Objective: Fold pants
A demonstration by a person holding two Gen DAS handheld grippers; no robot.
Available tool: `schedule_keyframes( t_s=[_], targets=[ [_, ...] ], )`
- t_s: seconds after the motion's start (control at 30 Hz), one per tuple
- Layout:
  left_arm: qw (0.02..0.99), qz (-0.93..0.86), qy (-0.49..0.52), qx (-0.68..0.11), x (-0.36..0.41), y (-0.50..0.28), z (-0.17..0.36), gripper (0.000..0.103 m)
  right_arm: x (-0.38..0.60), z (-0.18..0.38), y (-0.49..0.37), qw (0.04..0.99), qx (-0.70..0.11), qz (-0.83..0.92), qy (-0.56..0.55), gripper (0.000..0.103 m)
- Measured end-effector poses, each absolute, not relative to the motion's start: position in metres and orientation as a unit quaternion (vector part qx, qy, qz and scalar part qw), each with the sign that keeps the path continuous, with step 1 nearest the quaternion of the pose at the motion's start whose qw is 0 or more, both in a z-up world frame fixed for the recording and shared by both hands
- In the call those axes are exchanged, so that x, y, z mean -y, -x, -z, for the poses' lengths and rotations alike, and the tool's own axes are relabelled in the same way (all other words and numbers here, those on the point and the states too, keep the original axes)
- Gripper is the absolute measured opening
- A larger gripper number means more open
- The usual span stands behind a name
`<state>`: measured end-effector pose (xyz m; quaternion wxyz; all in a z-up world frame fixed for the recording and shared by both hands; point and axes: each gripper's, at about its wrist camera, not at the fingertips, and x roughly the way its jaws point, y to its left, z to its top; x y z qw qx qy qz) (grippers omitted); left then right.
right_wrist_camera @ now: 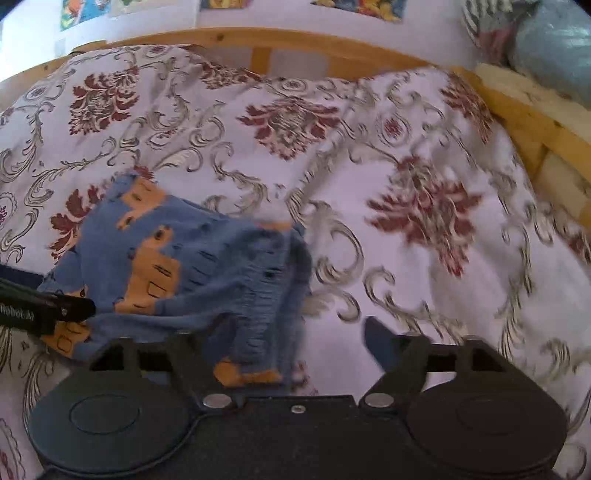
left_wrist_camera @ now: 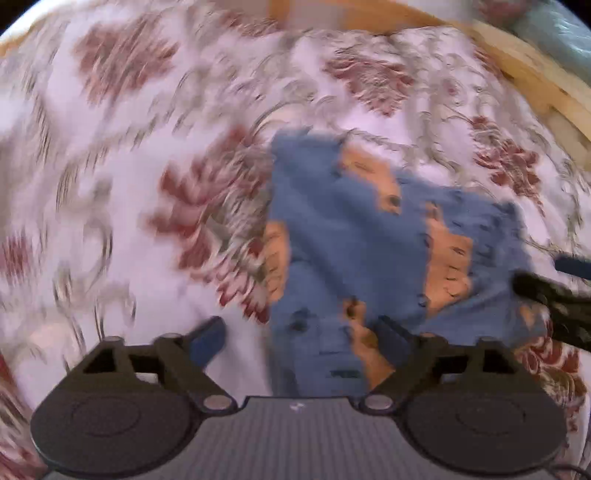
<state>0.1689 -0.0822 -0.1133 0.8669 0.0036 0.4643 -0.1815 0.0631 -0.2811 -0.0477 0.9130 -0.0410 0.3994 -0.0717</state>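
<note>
Both grippers, left gripper (left_wrist_camera: 301, 338) and right gripper (right_wrist_camera: 280, 343), have fingers spread apart over the folded pants (left_wrist_camera: 343, 240). Dragging a finger could likely undo the loose fold on the soft bedspread (right_wrist_camera: 406, 166).

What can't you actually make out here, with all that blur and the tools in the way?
- Pants: left wrist view is motion-blurred, so the orange print and the folds are unclear.
- Near end of the pants: right wrist view, hidden behind the right gripper body.
- Left gripper in the right wrist view: cut off by the left edge; its jaws don't show there.
- Wall pictures: cut off by the top edge.
- Bundle past the bed frame: blurred, unidentifiable.
</note>
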Motion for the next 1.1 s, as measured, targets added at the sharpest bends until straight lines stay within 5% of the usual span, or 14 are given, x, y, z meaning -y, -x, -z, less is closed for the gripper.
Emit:
schedule_keyframes(
  t_s=[0.3,0.73,1.1],
  targets=[
    [0.872,0.169,-0.009,-0.459,0.080,-0.163,0.112,0.102,0.288,0.057,-0.056,0.908,-0.409,0.085,0.036,0.100],
    [0.874,0.162,-0.005,-0.459,0.080,-0.158,0.113,0.103,0.283,0.055,-0.050,0.908,-0.406,0.085,0.060,0.102],
    [0.846,0.130,0.046,-0.515,0.040,-0.172,0.081,0.103,0.323,0.028,-0.046,0.928,-0.371,0.004,-0.041,0.102]
  ],
)
